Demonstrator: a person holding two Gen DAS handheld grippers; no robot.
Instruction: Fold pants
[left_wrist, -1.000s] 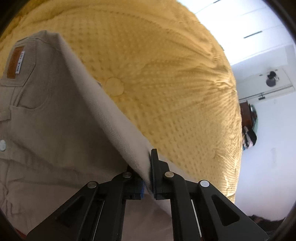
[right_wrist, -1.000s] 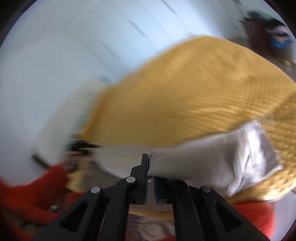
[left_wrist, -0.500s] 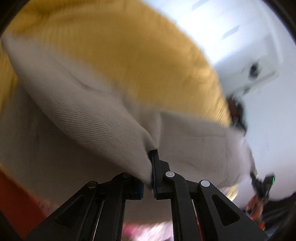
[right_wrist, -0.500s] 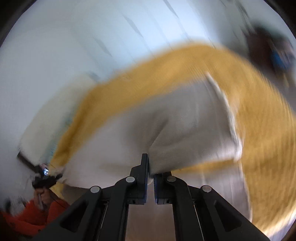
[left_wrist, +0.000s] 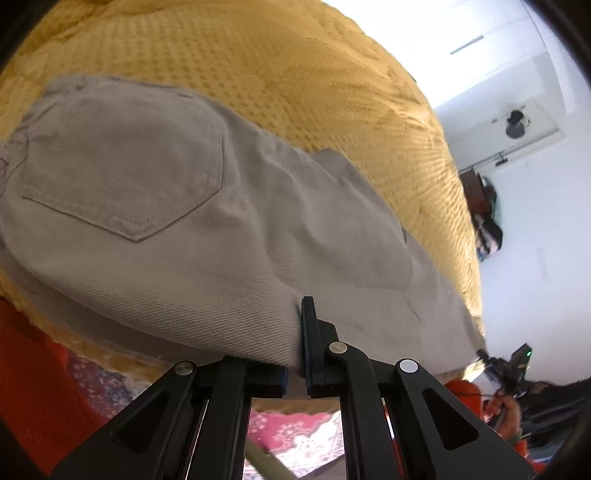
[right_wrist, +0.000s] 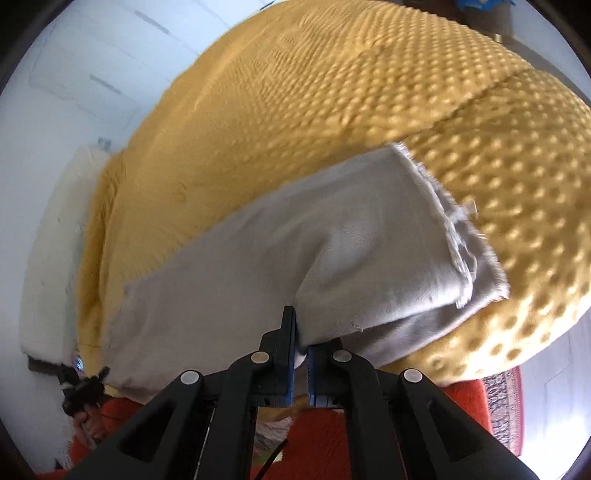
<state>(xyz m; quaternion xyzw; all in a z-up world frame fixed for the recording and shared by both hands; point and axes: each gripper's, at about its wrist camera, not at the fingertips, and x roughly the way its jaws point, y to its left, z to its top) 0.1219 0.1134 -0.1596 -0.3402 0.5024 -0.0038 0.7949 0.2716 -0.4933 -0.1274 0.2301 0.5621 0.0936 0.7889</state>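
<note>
The beige pants (left_wrist: 192, 221) lie along the near edge of a bed with a yellow dotted bedspread (left_wrist: 295, 81). In the left wrist view a back pocket faces up at the left. My left gripper (left_wrist: 295, 354) is shut on the near edge of the seat part. In the right wrist view the pant legs (right_wrist: 332, 251) lie folded, with the frayed hems (right_wrist: 458, 229) at the right. My right gripper (right_wrist: 301, 339) is shut on the near edge of the legs. The right gripper shows far right in the left wrist view (left_wrist: 513, 365).
The bedspread (right_wrist: 332, 92) covers the bed beyond the pants. Orange cloth (left_wrist: 37, 387) and a pink patterned rug (left_wrist: 295, 432) lie below the bed edge. White walls surround the bed. A white pillow (right_wrist: 55, 229) lies at the far left in the right wrist view.
Both grippers have swung the pants over and laid them down on the bedspread. The back pocket now faces up, where the waistband label side showed a second ago.
</note>
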